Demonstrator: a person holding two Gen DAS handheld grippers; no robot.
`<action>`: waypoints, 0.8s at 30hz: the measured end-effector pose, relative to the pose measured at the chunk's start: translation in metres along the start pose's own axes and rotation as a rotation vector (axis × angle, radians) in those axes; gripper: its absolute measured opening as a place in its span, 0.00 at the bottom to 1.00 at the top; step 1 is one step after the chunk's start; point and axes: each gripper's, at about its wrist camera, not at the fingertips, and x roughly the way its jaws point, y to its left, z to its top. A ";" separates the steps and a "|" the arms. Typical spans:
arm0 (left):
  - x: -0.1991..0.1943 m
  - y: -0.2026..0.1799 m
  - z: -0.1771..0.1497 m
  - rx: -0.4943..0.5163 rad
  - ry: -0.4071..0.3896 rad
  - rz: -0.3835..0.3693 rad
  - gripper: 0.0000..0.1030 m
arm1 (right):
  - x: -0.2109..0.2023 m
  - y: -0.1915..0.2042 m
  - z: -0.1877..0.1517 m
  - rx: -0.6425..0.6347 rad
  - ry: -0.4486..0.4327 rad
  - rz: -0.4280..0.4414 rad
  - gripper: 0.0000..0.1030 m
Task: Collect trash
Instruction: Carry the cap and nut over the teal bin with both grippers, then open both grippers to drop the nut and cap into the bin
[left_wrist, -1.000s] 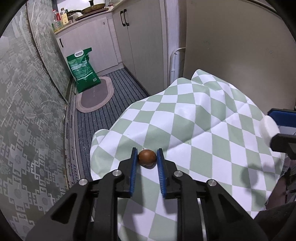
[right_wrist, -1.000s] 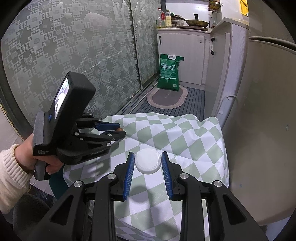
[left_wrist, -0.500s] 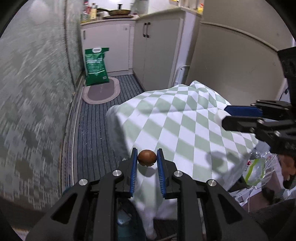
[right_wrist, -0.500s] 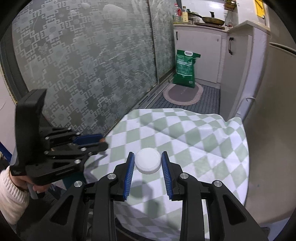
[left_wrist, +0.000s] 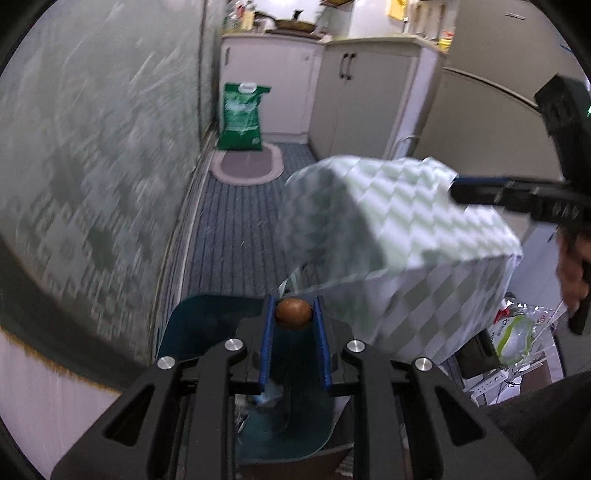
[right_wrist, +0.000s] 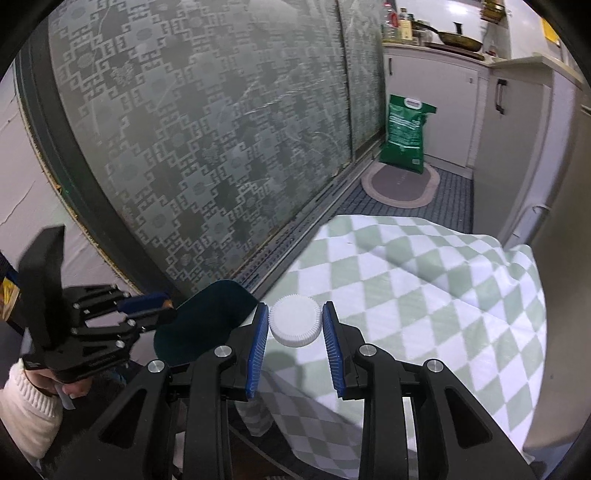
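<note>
Our left claw (left_wrist: 293, 319) pinches a small brown nut (left_wrist: 293, 313) over the dark blue bin (left_wrist: 207, 325), just off the table's edge. Our right claw (right_wrist: 294, 325) squeezes a round white cap (right_wrist: 294, 320) above the checkered tablecloth (right_wrist: 424, 280). A green bag (right_wrist: 404, 134) stands far back by the cupboards (right_wrist: 436, 92).
</note>
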 end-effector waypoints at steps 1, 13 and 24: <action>0.003 0.006 -0.007 -0.013 0.014 0.001 0.22 | 0.002 0.003 0.001 -0.006 0.003 0.005 0.29; 0.062 0.044 -0.056 -0.023 0.167 0.050 0.22 | 0.042 0.065 0.007 -0.141 0.091 0.062 0.29; 0.088 0.057 -0.071 -0.054 0.241 0.022 0.22 | 0.081 0.094 -0.001 -0.211 0.196 0.075 0.29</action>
